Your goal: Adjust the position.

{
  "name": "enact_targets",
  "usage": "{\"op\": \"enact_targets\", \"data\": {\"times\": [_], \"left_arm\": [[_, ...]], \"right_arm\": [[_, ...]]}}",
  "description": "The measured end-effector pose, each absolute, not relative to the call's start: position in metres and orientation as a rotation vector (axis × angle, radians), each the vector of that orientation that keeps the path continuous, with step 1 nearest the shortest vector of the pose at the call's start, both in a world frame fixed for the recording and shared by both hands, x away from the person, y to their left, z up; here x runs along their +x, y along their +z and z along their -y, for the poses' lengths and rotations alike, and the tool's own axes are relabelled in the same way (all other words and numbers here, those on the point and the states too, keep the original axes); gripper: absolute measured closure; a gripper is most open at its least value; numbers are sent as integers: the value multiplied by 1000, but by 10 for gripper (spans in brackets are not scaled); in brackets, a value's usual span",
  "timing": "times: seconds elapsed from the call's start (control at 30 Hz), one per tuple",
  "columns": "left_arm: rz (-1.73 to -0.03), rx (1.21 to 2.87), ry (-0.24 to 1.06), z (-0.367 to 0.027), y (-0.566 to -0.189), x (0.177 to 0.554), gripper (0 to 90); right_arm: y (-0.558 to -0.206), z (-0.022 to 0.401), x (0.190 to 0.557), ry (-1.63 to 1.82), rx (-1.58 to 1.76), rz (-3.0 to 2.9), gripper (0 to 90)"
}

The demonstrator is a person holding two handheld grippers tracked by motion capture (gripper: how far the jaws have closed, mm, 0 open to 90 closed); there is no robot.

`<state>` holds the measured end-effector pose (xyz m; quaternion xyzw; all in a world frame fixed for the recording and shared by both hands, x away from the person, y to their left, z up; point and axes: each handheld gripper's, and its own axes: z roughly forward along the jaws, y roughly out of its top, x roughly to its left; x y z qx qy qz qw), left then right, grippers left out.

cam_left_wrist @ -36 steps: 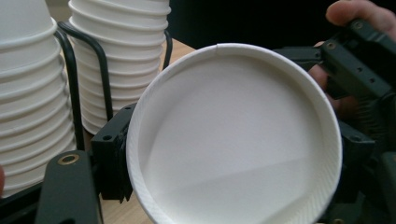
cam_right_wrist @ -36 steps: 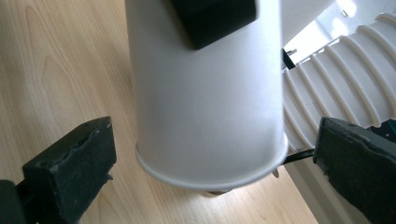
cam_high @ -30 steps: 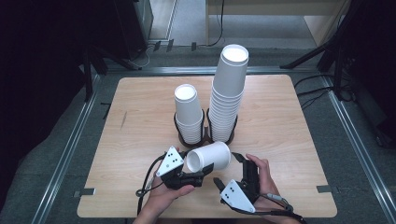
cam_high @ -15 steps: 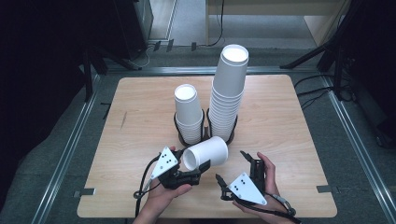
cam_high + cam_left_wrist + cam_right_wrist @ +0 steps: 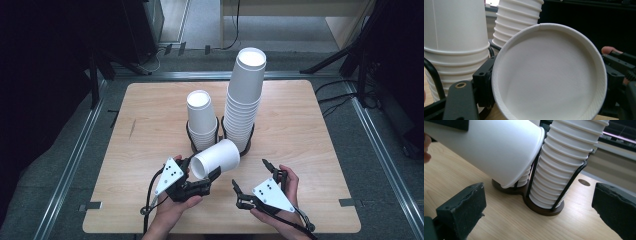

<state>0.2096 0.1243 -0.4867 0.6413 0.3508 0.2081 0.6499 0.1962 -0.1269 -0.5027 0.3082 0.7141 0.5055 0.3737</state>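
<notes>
The left gripper [image 5: 202, 181] is clamped on the rim of a single paper cup [image 5: 216, 159], which is held on its side just at six o'clock of the short stack [image 5: 202, 120], its bottom toward the tall stack [image 5: 245, 100] at two o'clock. The right gripper [image 5: 255, 181] is held with jaws wide apart and empty, at four o'clock of the cup. The step in hand is judged to be stacking: the cup should be turned bottom-up, centred over the short stack, then lowered gently so the wire holder [image 5: 571, 180] is not knocked.
</notes>
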Motion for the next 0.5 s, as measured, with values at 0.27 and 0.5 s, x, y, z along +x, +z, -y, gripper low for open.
{"op": "enact_targets", "data": {"times": [0.27,0.5], "left_arm": [[-790,1425,496,-126,-486,208,218],[-786,1414,508,-125,-486,207,218]], "right_arm": [[-502,127,199,1357,899,-1814,0],[-501,126,199,1385,937,-1813,3]]}}
